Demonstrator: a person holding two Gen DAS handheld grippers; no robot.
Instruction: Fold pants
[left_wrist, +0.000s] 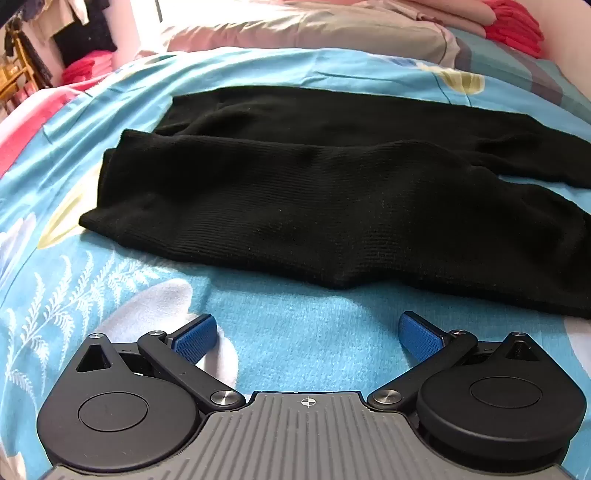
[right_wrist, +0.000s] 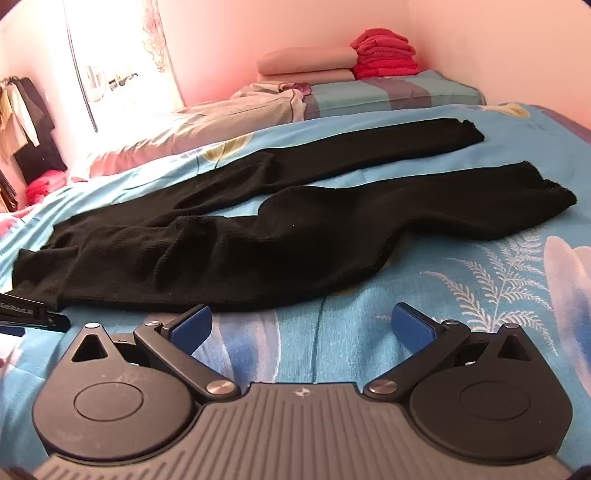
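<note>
Black knit pants (left_wrist: 295, 206) lie spread flat on a blue flowered bedsheet (left_wrist: 295, 332). In the right wrist view the pants (right_wrist: 207, 240) stretch from the waist at the left to two separate leg ends at the right. My left gripper (left_wrist: 308, 325) hovers open over bare sheet, just short of the waist end's near edge, nothing between its blue pads. My right gripper (right_wrist: 301, 317) is open too, wide, close to the near leg's edge without touching it. Part of the left gripper's body (right_wrist: 33, 314) shows at the far left of the right wrist view.
Pillows (right_wrist: 236, 110) and a folded quilt lie along the far side of the bed. A stack of folded red clothes (right_wrist: 384, 55) sits by the pink wall. Hanging clothes (right_wrist: 22, 110) are at the left, beside a bright window.
</note>
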